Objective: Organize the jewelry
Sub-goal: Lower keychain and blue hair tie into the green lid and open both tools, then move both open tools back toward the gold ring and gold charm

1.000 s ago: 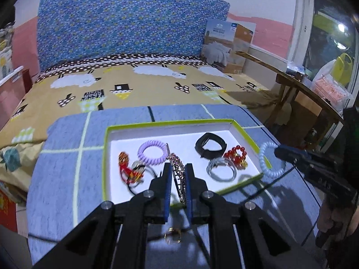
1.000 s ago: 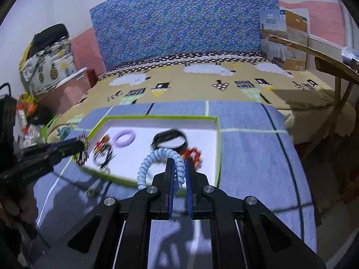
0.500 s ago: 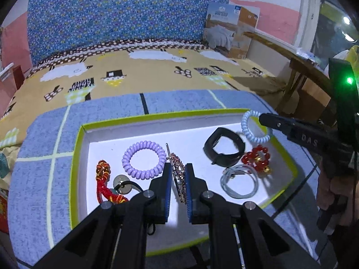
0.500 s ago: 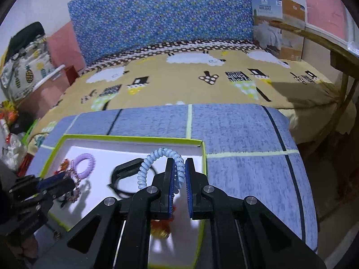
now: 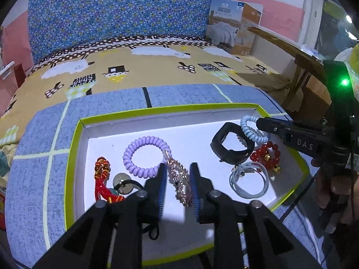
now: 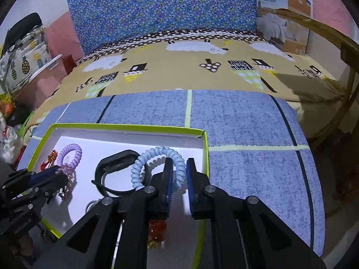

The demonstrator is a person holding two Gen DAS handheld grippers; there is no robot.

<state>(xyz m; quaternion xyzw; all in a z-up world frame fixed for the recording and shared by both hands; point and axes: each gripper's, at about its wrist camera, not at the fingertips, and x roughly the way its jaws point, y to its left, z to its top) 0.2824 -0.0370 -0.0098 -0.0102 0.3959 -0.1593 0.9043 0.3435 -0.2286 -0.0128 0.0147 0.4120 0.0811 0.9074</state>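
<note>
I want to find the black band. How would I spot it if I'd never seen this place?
Look at the green-rimmed tray on the blue cloth at the foot of the bed. In its right half lies the black band, beside the red beads and partly under the pale blue coil. It is the tray's only wide, smooth black loop.

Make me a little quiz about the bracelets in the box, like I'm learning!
1. Which coil bracelet lies beside the left gripper, purple or blue?
2. True or false: the black watch band lies outside the green-edged box.
3. What sits between the right gripper's opening jaws?

Key: 1. The purple coil bracelet. 2. False, it lies inside. 3. The light blue coil bracelet.
</note>
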